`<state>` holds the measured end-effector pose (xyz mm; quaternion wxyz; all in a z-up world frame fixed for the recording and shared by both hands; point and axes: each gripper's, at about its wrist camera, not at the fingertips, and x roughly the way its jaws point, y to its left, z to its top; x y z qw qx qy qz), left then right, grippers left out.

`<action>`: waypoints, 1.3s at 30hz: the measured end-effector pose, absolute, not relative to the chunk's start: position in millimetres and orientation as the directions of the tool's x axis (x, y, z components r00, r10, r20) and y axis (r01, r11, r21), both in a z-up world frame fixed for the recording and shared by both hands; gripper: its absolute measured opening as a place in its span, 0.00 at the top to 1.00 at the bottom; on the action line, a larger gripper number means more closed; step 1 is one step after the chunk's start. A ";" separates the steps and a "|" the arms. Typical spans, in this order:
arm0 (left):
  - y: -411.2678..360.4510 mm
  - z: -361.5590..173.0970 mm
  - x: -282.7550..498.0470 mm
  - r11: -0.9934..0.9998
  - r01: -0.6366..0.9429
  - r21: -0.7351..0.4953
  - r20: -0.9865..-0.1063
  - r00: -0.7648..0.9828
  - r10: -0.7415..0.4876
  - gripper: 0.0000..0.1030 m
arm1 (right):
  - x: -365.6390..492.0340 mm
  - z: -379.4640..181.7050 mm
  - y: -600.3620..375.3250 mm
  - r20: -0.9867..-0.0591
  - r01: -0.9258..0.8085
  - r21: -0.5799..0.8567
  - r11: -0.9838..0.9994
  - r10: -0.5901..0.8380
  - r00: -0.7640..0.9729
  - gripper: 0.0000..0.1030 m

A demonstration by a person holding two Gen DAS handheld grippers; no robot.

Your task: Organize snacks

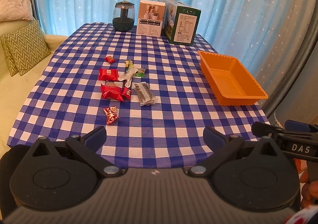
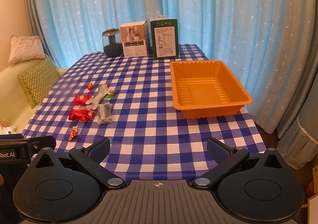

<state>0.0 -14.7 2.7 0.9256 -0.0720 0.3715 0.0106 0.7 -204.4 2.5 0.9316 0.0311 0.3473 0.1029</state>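
Big picture first: the table (image 2: 159, 104) in its blue-and-white check cloth fills both my views, starry blue curtains (image 2: 198, 5) hanging behind it and a pale sofa with a zigzag cushion (image 1: 25, 47) off to the left. Next in size, the orange tray (image 2: 208, 86) sits on the right side of the table, nothing in it. Along the far edge stand a green box (image 2: 165, 40), a white box (image 2: 135, 40) just beside it, and a dark glass jar (image 2: 111, 44) to their left.

My left gripper (image 1: 155, 136) hangs over the near edge of the table, fingers spread wide, nothing between them. My right gripper (image 2: 158, 148) is the same story: jaws wide apart, gripping nothing, held just beside the left one.

Now the small stuff, the snacks, scattered left of centre and well apart from the tray: two red packets (image 1: 108, 74), a clear packet with dark contents (image 1: 145, 93), a white wrapper (image 1: 127, 75), a green candy (image 1: 140, 72), and nearest me a small red-and-silver candy (image 1: 111, 115) lying alone.
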 end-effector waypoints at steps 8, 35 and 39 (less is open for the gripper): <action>10.9 -15.5 10.4 0.982 -0.127 -0.141 -0.705 0.709 -0.009 0.01 | 9.2 -15.2 -194.1 -0.622 -0.188 0.141 0.972 0.235 0.747 0.00; 79.1 -116.2 116.4 0.958 -0.249 -0.142 -0.773 0.632 0.050 0.63 | 120.8 -98.3 -133.3 -0.649 -0.266 0.183 0.946 0.320 0.690 0.08; 74.8 -126.8 123.1 0.965 -0.240 -0.109 -0.767 0.638 0.072 0.67 | 131.3 -110.8 -131.1 -0.665 -0.264 0.194 0.945 0.325 0.673 0.10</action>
